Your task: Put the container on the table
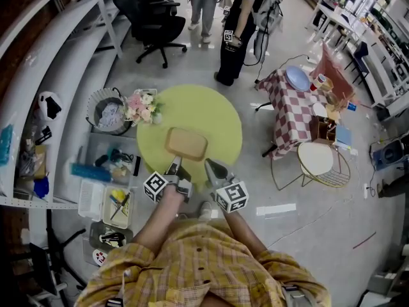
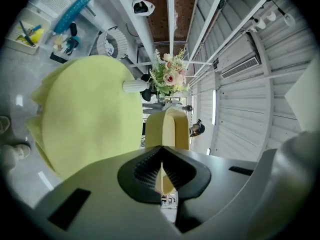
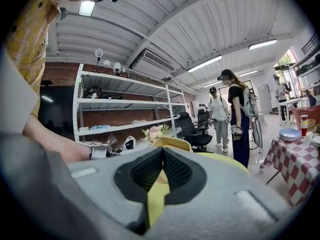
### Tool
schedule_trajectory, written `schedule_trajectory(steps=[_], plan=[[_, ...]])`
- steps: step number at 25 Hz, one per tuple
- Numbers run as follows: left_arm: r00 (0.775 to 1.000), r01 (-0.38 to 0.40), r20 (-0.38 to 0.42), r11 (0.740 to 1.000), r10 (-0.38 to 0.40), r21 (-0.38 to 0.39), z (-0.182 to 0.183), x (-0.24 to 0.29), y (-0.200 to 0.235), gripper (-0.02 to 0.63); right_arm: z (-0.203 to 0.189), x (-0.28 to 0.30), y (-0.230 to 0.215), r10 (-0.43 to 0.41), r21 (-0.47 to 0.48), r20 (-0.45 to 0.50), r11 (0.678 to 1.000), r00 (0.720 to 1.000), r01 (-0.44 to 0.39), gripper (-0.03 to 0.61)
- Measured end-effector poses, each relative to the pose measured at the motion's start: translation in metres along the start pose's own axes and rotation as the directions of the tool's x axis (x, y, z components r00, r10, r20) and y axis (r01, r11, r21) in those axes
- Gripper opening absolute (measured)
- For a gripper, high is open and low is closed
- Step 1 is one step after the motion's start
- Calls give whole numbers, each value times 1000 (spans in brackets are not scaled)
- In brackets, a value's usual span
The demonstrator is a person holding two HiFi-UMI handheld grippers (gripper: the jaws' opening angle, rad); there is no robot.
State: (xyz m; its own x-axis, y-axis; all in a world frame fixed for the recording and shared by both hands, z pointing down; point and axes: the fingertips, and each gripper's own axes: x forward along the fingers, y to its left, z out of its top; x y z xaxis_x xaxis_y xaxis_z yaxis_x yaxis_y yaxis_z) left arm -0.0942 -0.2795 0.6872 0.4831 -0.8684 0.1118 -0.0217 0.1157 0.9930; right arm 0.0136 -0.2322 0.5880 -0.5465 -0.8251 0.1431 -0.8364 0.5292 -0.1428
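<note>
A tan rectangular container [image 1: 186, 142] sits at the near side of the round yellow-green table [image 1: 211, 110]; whether it rests on the top or hangs just above it I cannot tell. My left gripper [image 1: 174, 168] is at its near left edge and my right gripper [image 1: 209, 167] at its near right corner. In the left gripper view the jaws [image 2: 161, 149] are shut, with the container's pale rim [image 2: 167, 126] pinched between the pads. The right gripper view shows the same: jaws [image 3: 163, 151] shut, the container's edge [image 3: 172, 143] just past the tips.
A vase of pink flowers [image 1: 142, 107] stands on the table's left edge, beside a wire basket [image 1: 107, 110] on the floor. Trays of tools [image 1: 118, 206] lie at the lower left. To the right are a checkered table [image 1: 294, 107] and a white stool [image 1: 317, 160]. People [image 1: 238, 31] stand beyond.
</note>
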Motion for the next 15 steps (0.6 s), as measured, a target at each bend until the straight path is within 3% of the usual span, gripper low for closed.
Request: schedule_trajectory(steps=[15], plan=[[999,-32,25,999,32,-4,7,16,21,17,1,7,-7,16,15,-4,1000,1000,-16,-2]])
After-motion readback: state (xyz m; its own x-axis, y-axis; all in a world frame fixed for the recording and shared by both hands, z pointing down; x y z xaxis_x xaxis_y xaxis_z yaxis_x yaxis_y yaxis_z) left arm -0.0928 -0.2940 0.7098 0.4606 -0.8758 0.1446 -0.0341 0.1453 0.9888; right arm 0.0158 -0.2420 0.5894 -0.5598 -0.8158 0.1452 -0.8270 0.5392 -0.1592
